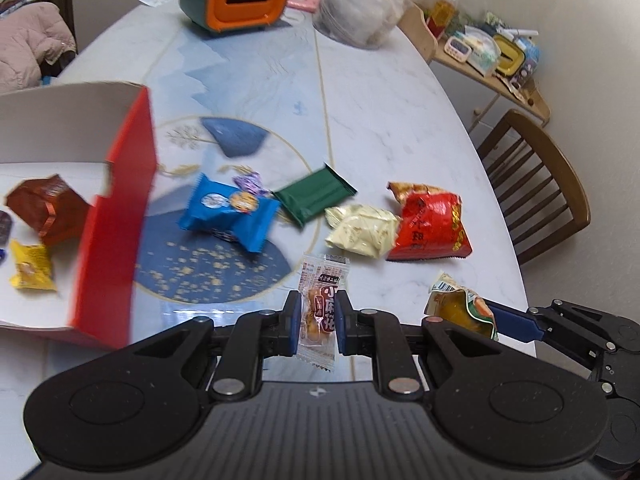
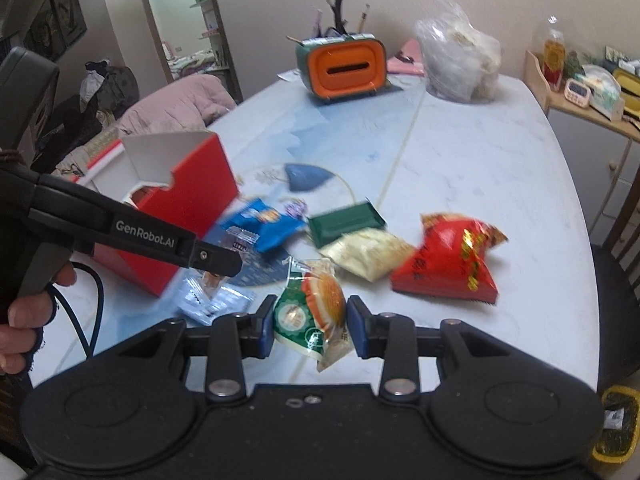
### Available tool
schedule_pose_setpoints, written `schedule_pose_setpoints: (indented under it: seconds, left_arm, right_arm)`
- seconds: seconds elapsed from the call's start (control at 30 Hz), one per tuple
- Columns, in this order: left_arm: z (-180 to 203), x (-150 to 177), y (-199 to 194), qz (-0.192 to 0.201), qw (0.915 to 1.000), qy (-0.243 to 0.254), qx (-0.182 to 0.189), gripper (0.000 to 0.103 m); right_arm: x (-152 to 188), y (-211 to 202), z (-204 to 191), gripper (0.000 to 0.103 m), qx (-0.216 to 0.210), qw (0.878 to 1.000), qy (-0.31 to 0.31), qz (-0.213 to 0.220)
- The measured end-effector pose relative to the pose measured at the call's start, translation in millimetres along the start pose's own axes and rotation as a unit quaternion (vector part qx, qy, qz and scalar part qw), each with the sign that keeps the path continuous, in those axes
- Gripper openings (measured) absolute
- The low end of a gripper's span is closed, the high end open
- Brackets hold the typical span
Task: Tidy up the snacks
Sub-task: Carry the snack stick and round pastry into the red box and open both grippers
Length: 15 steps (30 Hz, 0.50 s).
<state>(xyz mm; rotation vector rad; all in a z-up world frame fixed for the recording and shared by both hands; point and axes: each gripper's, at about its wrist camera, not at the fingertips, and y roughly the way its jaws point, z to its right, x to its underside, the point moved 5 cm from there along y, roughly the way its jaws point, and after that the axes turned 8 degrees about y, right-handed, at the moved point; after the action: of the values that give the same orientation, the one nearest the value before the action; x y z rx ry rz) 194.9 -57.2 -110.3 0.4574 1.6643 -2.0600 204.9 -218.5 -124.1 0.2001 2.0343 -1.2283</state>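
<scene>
1. Snacks are already gripped: a clear twist-snack packet (image 1: 319, 312) stands lengthwise between the left gripper (image 1: 317, 322) jaws, clamped.
2. Right gripper (image 2: 311, 326) jaws pinch a green-orange packet (image 2: 312, 316).
3. Red box (image 1: 116, 216) lies ahead-left of the left jaws, nearer that hand.
4. Loose packets lie on the table (image 1: 400, 120) beyond both.

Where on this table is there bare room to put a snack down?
Free: the white stretch of table between the plastic bag and the red packet. Crowded: the middle, from the red box across the blue packet and green packet.
</scene>
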Motion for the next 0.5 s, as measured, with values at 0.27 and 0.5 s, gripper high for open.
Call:
schedule_pose_setpoints:
  seconds: [0.27, 0.5]
  left_arm:
    - [-43.7, -0.9, -38.3, 0.02, 0.9997, -0.009, -0.009, 0.017]
    - [-85.8, -1.9, -67.5, 0.037, 0.9989, -0.017, -0.021, 0.017]
  right_arm:
    - [-18.8, -2.0, -52.1, 0.035, -0.016, 1.0, -0.016, 0.018]
    - [-33.5, 8.8, -96.4, 0.034, -0.032, 0.999, -0.026, 0.026]
